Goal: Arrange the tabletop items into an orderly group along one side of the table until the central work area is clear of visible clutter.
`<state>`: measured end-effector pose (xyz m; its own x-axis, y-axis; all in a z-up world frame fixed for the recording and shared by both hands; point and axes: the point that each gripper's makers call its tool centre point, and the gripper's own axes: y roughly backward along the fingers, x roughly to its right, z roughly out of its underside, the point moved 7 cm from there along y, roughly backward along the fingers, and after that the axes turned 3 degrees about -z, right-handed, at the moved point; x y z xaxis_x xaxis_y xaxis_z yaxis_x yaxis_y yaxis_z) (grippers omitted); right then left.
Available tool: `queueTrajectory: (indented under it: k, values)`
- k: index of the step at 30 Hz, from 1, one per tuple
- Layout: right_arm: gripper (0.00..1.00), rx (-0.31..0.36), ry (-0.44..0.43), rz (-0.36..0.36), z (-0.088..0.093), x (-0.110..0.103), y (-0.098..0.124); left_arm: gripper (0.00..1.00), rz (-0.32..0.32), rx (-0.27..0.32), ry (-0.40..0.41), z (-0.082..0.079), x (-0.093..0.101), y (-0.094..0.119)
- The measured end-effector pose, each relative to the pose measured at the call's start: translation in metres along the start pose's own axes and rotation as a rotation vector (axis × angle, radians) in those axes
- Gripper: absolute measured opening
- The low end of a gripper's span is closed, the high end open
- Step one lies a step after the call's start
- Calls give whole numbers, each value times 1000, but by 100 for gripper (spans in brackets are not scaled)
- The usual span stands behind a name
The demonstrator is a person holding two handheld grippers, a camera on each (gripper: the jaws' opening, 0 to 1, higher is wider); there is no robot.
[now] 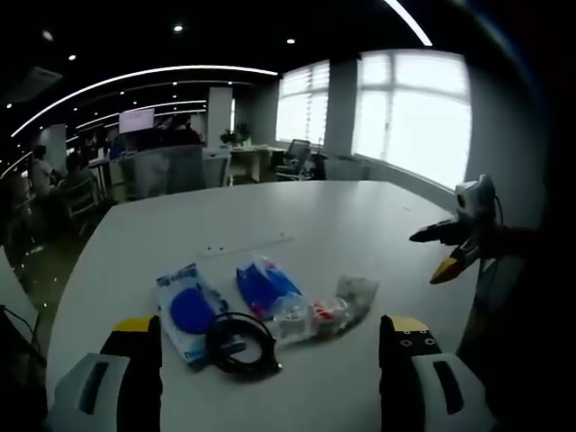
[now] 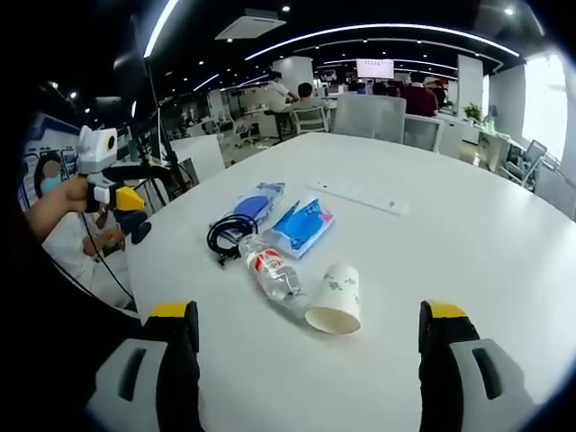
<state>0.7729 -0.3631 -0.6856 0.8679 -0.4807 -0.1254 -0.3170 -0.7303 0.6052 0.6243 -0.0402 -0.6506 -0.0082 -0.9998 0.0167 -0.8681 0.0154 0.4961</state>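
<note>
Both tools, left tool (image 1: 270,346) and right tool (image 2: 309,337), stand released and empty. Mid-counter (image 2: 468,234), left to right: coiled cable (image 2: 232,236), blue packets (image 2: 301,225), crushed bottle (image 2: 273,272), tipped paper cup (image 2: 336,300). All appear light; cup crushes easily, so pinch its rim.

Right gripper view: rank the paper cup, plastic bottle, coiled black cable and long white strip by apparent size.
1. Plastic bottle and paper cup: look alike, and nearest the camera, so unranked.
2. Coiled black cable.
3. Long white strip: long but thin, and farther away, so unsure.
</note>
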Motion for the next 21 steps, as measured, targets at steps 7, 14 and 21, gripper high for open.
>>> queueTrajectory:
  k: [7,14,21]
  values:
    - [99,8,10,1,-3,2,0,100,-9,9,0,-2,-3,0]
    - [99,14,13,-1,-1,1,-3,100,-13,12,-2,-2,-1,4]
    - [99,29,-2,-7,-4,-2,-5,100,-15,3,-5,0,-3,4]
